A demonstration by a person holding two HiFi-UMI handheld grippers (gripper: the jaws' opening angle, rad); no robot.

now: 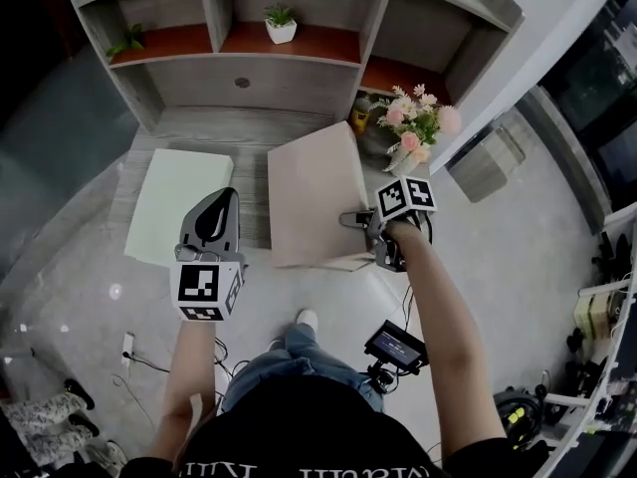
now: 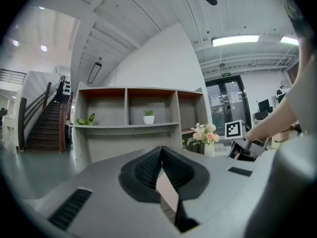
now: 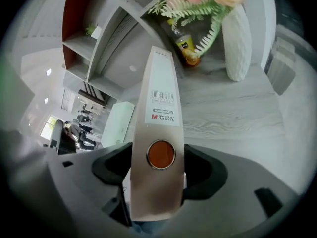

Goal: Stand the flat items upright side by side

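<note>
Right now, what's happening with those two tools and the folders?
Right tool clamped on beige folder spine, folder tilted. Left tool shut, empty. Green folder flat on desk. Flower vase close by right tool.

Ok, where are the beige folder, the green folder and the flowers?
beige folder (image 1: 314, 192), head view, middle of its cover.
green folder (image 1: 179, 202), head view, middle of its cover.
flowers (image 1: 409, 141), head view, on a pink bloom.

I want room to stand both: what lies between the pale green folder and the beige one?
Only a bare strip of desk top separates the pale green folder from the beige folder in the right tool; the head view shows it.
</note>
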